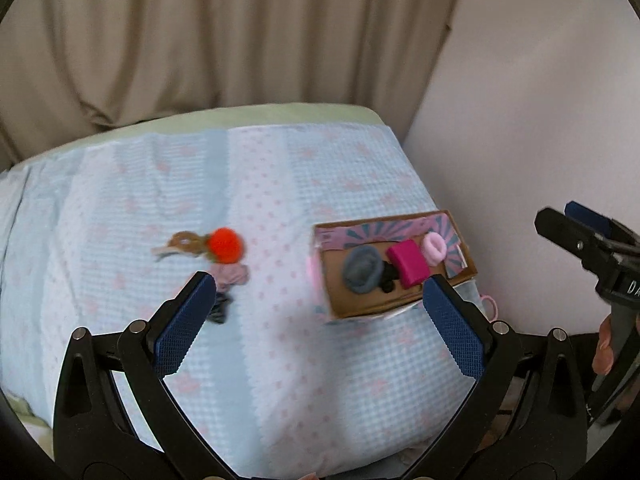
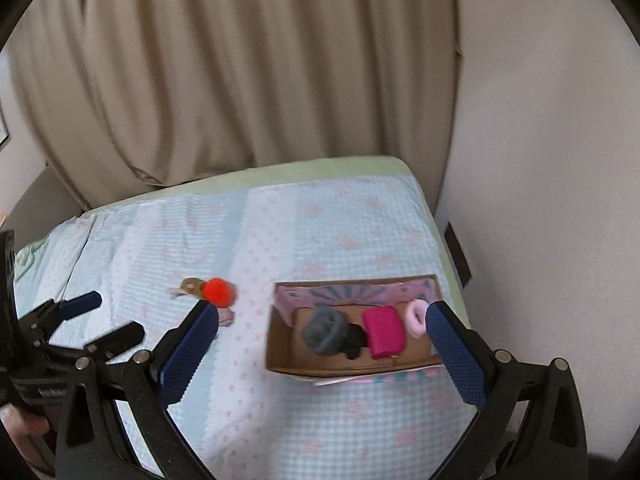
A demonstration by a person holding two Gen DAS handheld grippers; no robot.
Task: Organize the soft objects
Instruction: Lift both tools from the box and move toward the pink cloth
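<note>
A cardboard box (image 1: 372,304) (image 2: 280,344) sits on the bed at the right. It holds a grey scrunchie (image 1: 362,269) (image 2: 325,330), a black item (image 1: 387,276) (image 2: 354,340), a magenta pouch (image 1: 408,263) (image 2: 383,331) and a pale pink scrunchie (image 1: 433,246) (image 2: 416,317). Left of the box lie an orange pom-pom (image 1: 225,243) (image 2: 217,291), a brownish item (image 1: 182,242) (image 2: 191,286), a mauve scrunchie (image 1: 229,273) (image 2: 226,316) and a dark item (image 1: 220,307). My left gripper (image 1: 316,316) (image 2: 108,316) is open and empty above the bed. My right gripper (image 2: 322,344) (image 1: 560,220) is open and empty, near the box.
The bed has a light blue checked cover (image 1: 280,184) (image 2: 340,232) with pink dots. A beige curtain (image 1: 224,32) (image 2: 240,60) hangs behind it and a white wall (image 1: 540,120) (image 2: 552,160) stands at the right. A pink hair tie (image 1: 491,305) lies by the box's right end.
</note>
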